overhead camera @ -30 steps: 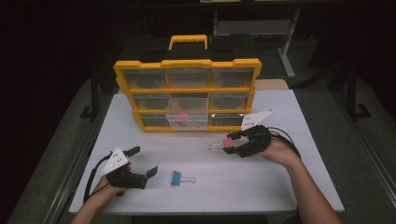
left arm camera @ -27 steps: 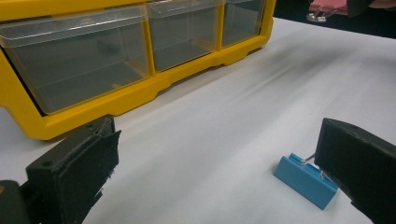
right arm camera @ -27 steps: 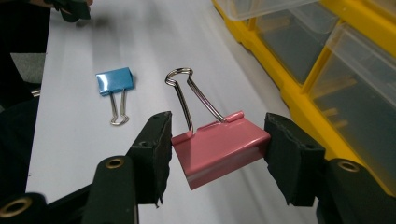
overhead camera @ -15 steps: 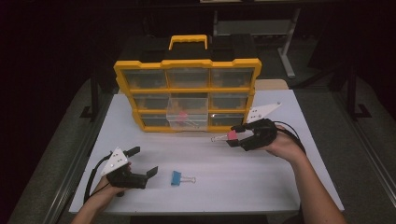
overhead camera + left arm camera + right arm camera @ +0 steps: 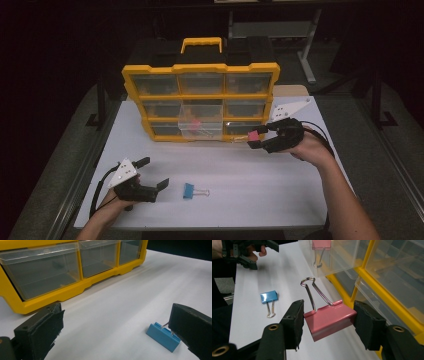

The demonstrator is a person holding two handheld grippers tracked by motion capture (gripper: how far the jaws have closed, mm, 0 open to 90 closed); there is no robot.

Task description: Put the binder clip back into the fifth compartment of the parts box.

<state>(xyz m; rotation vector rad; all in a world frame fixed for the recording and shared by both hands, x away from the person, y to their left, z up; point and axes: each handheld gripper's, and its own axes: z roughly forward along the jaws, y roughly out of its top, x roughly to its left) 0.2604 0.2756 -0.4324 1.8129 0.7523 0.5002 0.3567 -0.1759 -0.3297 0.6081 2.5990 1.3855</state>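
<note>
My right gripper is shut on a pink binder clip, held above the table just right of the organiser's pulled-out middle drawer. Another pink clip lies inside that clear drawer. The yellow drawer organiser stands at the back of the white table. A blue binder clip lies on the table near the front. My left gripper rests open just left of the blue clip, its jaws wide apart.
The white table has bare room between the organiser and the front edge. Dark floor and a metal stand lie behind the table. The left hand and its gripper show far off in the right gripper view.
My right gripper has risen and moved slightly away from the table front with the pink clip in it. The left gripper and the blue clip have stayed where they were.
</note>
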